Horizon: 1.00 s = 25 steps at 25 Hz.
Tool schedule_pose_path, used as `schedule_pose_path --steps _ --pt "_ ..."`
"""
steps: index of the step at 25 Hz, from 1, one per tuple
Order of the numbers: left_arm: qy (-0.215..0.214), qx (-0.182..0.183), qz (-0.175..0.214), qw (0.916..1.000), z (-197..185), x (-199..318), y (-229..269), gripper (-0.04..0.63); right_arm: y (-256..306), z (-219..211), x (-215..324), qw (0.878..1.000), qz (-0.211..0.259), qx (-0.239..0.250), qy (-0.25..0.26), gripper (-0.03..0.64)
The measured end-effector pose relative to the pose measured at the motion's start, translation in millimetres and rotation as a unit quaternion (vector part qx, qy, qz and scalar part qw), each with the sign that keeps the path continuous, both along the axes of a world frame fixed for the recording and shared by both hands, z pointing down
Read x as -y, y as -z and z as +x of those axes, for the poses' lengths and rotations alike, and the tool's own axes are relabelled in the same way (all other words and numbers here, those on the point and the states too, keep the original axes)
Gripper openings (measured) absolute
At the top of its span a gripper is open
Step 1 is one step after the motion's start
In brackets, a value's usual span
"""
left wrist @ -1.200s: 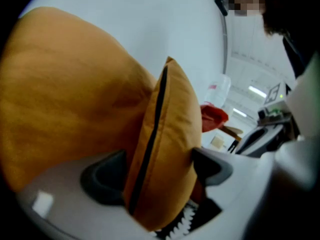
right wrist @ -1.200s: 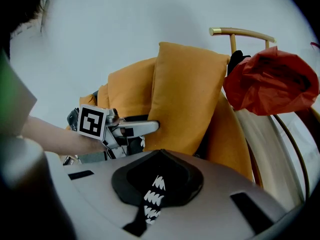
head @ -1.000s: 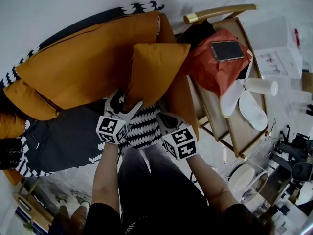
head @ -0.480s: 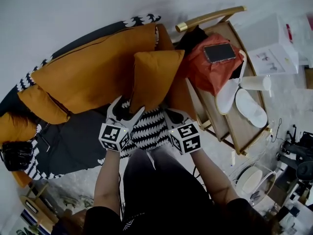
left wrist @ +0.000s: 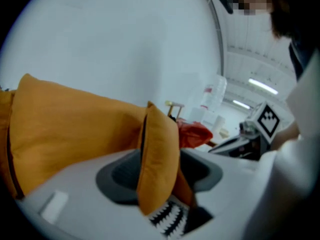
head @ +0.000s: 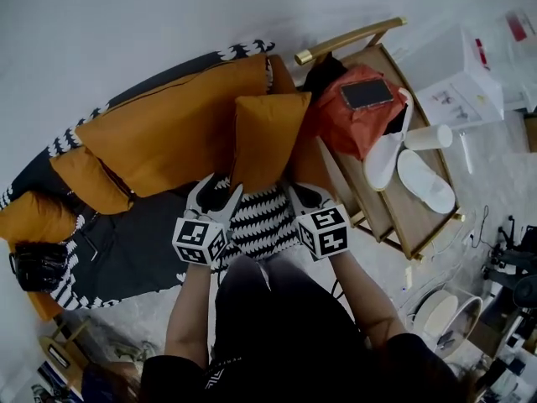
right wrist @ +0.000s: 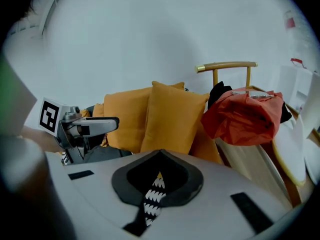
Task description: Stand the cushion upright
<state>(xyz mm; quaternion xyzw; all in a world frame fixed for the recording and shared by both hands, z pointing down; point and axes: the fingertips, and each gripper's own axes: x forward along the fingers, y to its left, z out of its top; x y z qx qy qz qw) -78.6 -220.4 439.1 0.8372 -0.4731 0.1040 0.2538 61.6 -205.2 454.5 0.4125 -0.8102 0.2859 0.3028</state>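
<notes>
Cushion (head: 268, 141): orange, square. It is stood on its lower edge on the sofa (head: 126, 246), near the sofa's right end, and is leaned back against the long orange back cushion (head: 168, 137). A black-and-white patterned throw (head: 264, 217) is spread in front of its lower edge.

Left gripper (head: 218, 191): held just beside the cushion's lower left corner as the head view shows it, and pointed at the cushion from the front. Its jaws have just been closing and are seen partly apart. In the left gripper view the cushion's near edge is lined up with the gap, but no pad is seen pressed on it. Its marker cube (head: 200, 240) is turned towards the head camera.

Right gripper (head: 307, 194): held near the cushion's lower right corner, apart from it. Its jaws are drawn together to a narrow slit, through which only the patterned throw is seen; nothing is gripped.

Smaller orange cushions (head: 88, 179): two, laid at the sofa's left end, with a black object (head: 38, 267) just below them.

Wooden rack (head: 415, 225): placed just beside the sofa's right end and fitted with a gold rail (head: 348, 36). A red-orange bag (head: 357, 124) is laid on it with a phone (head: 365, 93) on top. A pair of white slippers (head: 424, 181) and a white cylinder (head: 428, 137) are laid next to the bag.

White box (head: 457, 99): set beyond the rack
</notes>
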Motion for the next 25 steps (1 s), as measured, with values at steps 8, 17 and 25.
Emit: schedule_pose_path --steps 8,17,25 --pt "0.008 0.023 0.005 0.9997 -3 -15 31 0.189 21 6 -1 1.000 0.019 0.005 -0.020 -0.006" --pt "0.039 0.037 0.014 0.9985 -6 -28 59 0.126 41 12 -2 0.999 0.033 0.011 -0.010 -0.006" --pt "0.051 0.050 0.001 0.9974 1 -39 62 0.108 48 20 -9 0.999 0.037 0.008 0.000 -0.006"
